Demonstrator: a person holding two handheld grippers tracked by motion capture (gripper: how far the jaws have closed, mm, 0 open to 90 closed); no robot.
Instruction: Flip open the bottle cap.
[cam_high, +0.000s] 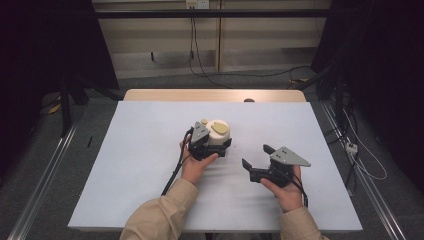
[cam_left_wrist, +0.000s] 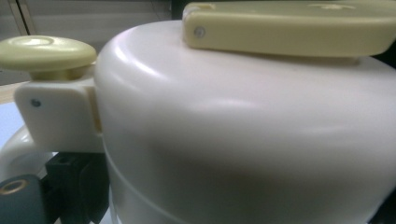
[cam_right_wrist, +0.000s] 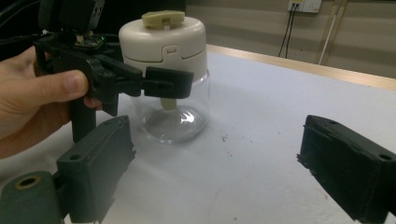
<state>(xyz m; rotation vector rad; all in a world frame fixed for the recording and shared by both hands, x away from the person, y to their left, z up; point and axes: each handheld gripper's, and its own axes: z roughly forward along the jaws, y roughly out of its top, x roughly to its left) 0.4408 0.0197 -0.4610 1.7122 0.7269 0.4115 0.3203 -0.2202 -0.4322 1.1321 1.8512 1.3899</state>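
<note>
Two tools: left tool (cam_high: 212, 145) clasps one chopper (cam_high: 218, 131); right tool (cam_high: 256, 161) gapes.

Cream-white chopper lid (cam_high: 218, 134), pale yellow handle (cam_high: 219, 128), clear jar (cam_right_wrist: 173, 116), black hand-held gripper (cam_right_wrist: 140, 84), white table (cam_high: 140, 150)

Lab recording bay, black curtains (cam_high: 45, 45), floor rails (cam_high: 40, 175), trailing cables (cam_high: 200, 60)

Table (cam_high: 150, 150) with white cover, bare wooden strip at far edge. One item stands on it near centre: clear-based jar (cam_high: 218, 134) with cream lid, upright.
</note>
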